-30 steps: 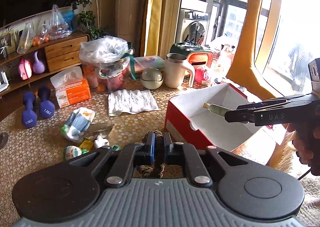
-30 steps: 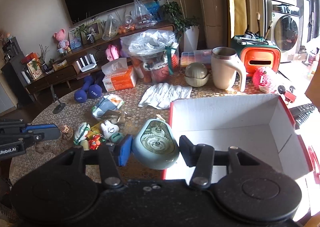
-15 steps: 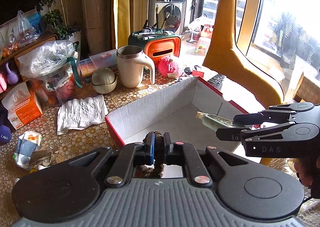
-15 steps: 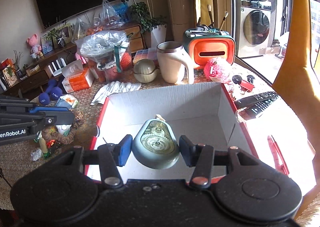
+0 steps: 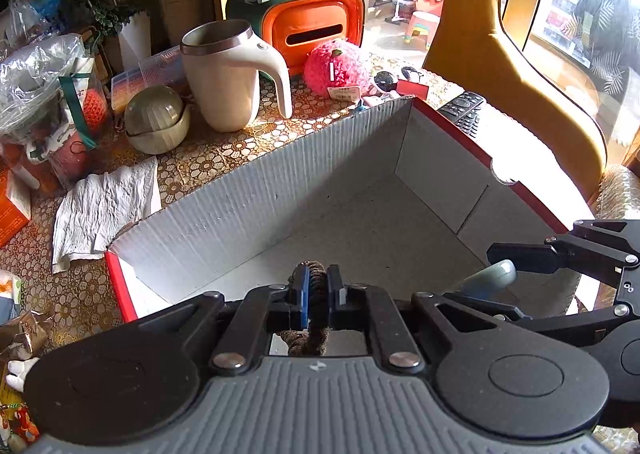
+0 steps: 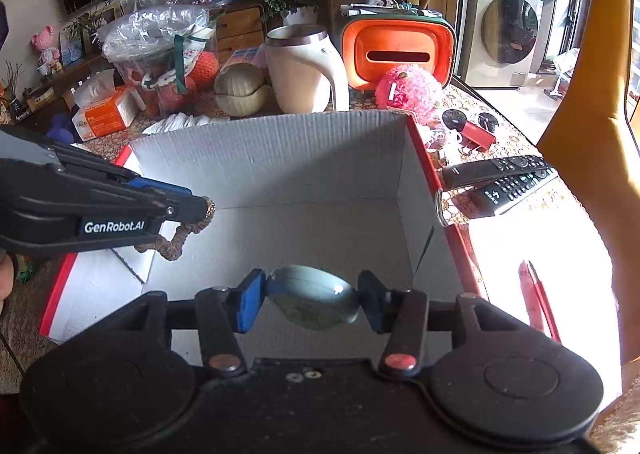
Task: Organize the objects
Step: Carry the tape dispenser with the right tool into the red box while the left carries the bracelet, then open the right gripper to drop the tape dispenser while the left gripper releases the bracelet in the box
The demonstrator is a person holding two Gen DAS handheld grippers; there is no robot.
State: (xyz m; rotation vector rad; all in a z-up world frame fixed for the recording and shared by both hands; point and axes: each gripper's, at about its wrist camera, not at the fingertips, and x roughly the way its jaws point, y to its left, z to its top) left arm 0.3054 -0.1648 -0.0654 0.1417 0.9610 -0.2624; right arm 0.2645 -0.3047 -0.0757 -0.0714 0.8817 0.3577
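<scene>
A red cardboard box (image 5: 448, 134) with a white inside (image 6: 280, 158) lies open on the patterned table. My left gripper (image 5: 318, 294) is shut on a brown braided rope (image 5: 316, 318) and holds it over the box's near left part; the rope (image 6: 180, 238) hangs from its tips in the right wrist view. My right gripper (image 6: 312, 300) is shut on a pale green oval case (image 6: 312, 300) and holds it above the box floor. The case's end (image 5: 492, 276) shows in the left wrist view beside the right gripper.
Behind the box stand a cream mug (image 5: 228, 74), an orange and green case (image 5: 308, 20), a pink plush ball (image 5: 340, 66) and a round lidded bowl (image 5: 156, 120). A white cloth (image 5: 104, 206) lies left. Two remotes (image 6: 508, 178) lie right of the box.
Both grippers have moved forward and down over the box with their loads. The green case has tilted so its face points downward.
</scene>
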